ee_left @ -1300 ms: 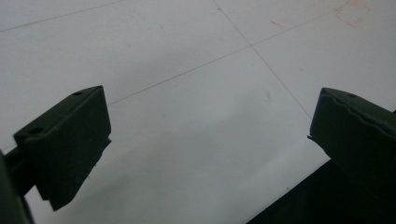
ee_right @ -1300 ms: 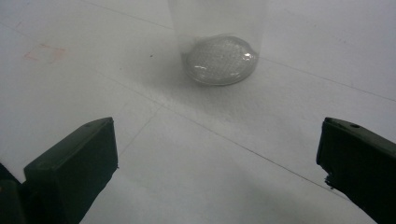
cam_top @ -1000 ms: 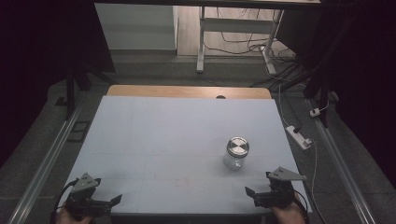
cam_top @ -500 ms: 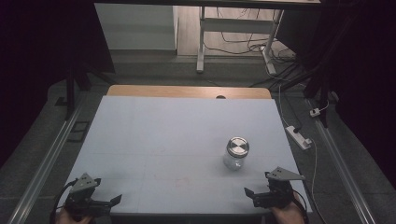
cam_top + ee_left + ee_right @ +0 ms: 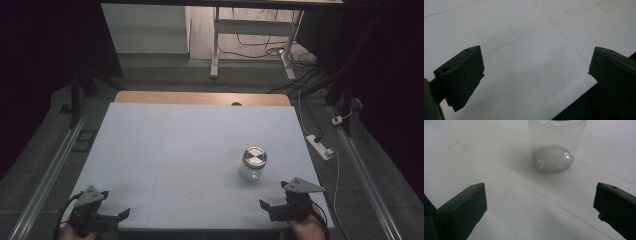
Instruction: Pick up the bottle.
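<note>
Jar: a clear glass jar with a metal screw lid is standing upright on the right half of the table, nearer the person's edge than the far edge. In the right gripper view the jar is showing a textured glass bottom and is sitting straight ahead of the jaws, apart from them.

Right gripper: the right gripper is hovering at the near right corner of the table, just short of the jar and not touching it. Its jaws are standing wide apart with nothing between them, as the right gripper view is showing. A hand is holding it from the bottom edge.

Left gripper: the left gripper is sitting at the near left corner, well apart from the jar. Its jaws are also spread wide and holding nothing; in the left gripper view they are framing bare tabletop and the table's near edge.

Table: the white table is carrying thin pencil lines and a faint reddish square mark between the two grippers.

Surroundings: a wooden strip is running along the table's far edge; a power strip is lying on the floor to the right.
</note>
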Demonstrator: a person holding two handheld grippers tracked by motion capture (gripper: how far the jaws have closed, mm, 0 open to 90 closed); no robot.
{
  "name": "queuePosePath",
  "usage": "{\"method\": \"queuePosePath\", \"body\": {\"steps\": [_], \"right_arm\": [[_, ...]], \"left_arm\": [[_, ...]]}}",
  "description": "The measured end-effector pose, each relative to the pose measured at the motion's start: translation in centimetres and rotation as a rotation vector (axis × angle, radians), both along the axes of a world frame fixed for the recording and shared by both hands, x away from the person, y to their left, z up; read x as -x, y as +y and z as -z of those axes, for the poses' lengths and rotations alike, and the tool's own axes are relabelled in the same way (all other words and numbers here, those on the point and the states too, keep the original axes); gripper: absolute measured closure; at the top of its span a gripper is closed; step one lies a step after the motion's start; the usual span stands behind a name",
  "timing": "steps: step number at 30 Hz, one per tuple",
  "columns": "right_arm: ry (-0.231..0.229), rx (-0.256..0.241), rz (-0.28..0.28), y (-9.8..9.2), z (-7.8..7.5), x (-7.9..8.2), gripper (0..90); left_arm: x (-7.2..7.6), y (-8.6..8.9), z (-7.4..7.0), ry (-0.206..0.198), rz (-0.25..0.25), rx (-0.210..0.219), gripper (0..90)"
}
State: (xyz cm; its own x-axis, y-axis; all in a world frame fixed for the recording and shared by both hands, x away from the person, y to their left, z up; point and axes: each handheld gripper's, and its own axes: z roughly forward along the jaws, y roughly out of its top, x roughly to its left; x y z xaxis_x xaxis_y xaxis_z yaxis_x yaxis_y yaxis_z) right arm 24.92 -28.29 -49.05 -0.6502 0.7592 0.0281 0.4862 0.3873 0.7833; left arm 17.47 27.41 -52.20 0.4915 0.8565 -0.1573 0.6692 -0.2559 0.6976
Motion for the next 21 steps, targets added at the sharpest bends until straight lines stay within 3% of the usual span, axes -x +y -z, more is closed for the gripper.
{"method": "queuePosePath", "body": {"steps": [12,17,21], "right_arm": [[-0.024,-0.034,-0.030,0.8,-0.3,-1.1,0.0],[-0.007,-0.051,-0.040,1.1,-0.2,-1.7,0.0],[0.032,-0.062,-0.041,1.5,-0.1,-2.2,0.0]], "left_arm": [[0.0,0.1,0.0,0.002,0.000,0.009,1.0],[-0.1,0.1,0.1,0.006,0.002,0.013,0.9],[-0.1,0.1,0.1,0.008,0.004,0.014,0.8]]}}
